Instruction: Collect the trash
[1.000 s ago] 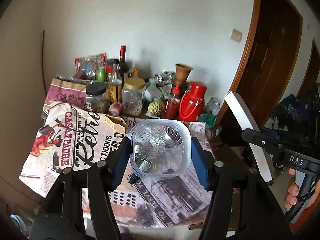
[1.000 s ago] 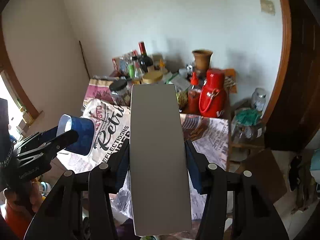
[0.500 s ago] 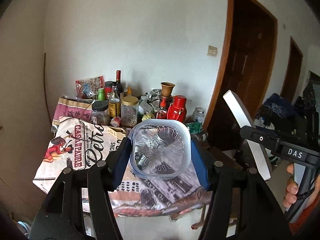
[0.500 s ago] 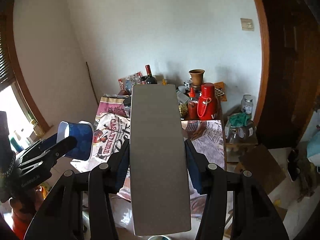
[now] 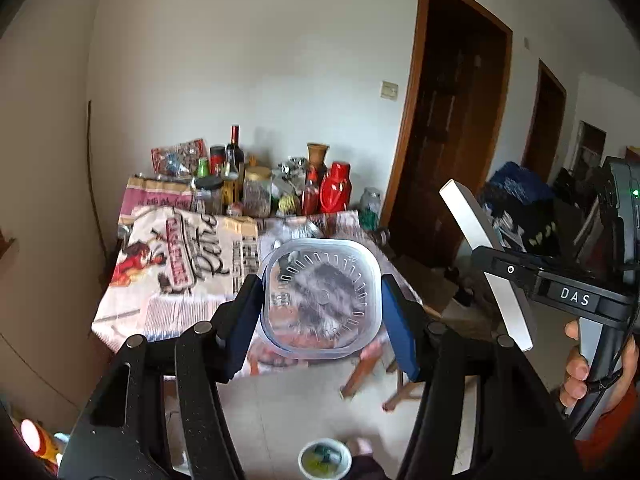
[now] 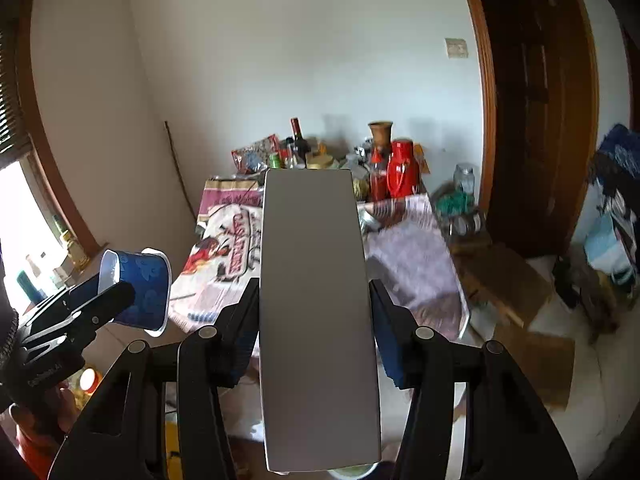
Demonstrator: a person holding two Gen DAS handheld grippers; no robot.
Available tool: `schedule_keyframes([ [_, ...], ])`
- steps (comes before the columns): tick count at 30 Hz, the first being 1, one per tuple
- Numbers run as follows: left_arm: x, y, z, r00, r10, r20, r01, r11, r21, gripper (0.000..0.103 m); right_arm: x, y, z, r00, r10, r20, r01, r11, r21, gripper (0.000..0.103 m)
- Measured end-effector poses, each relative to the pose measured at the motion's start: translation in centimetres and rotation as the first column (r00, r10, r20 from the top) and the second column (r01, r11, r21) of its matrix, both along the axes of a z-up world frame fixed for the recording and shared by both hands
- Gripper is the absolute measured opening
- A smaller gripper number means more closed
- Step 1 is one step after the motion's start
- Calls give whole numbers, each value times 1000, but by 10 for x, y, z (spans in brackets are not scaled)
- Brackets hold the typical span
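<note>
Both claws have pulled back from the counter (image 5: pixel 168 304), now farther off. Nearest, the left claw (image 5: pixel 320 312) clenches a blue cup (image 5: pixel 320 300), mouth facing its camera; the right claw (image 6: pixel 316 320) clamps a flat grey box (image 6: pixel 316 300), long axis pointing ahead. Below lies a small bowl (image 5: pixel 325 460), likelier nearer the left claw.

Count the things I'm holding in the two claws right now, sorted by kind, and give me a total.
Clear plastic container with blue sides, in the left claw: 1
Flat grey box, in the right claw: 1
Total: 2
</note>
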State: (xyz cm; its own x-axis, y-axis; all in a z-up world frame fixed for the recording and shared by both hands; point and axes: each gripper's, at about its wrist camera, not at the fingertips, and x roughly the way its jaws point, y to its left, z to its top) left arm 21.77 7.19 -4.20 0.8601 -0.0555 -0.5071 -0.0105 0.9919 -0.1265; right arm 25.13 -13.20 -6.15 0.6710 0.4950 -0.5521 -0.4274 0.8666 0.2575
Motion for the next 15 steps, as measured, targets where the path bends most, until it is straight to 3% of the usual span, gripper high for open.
schedule_keyframes([
  [8,-27,3,-22,996,-37,-86,36,999,-11,58,-46,3,-18,996,-32,-85,29,999,-37,48],
  [15,-20,2,-63,981,-20,-193,11,999,-46,58,-43,-4,-56,981,-33,-191,19,997,-73,48],
])
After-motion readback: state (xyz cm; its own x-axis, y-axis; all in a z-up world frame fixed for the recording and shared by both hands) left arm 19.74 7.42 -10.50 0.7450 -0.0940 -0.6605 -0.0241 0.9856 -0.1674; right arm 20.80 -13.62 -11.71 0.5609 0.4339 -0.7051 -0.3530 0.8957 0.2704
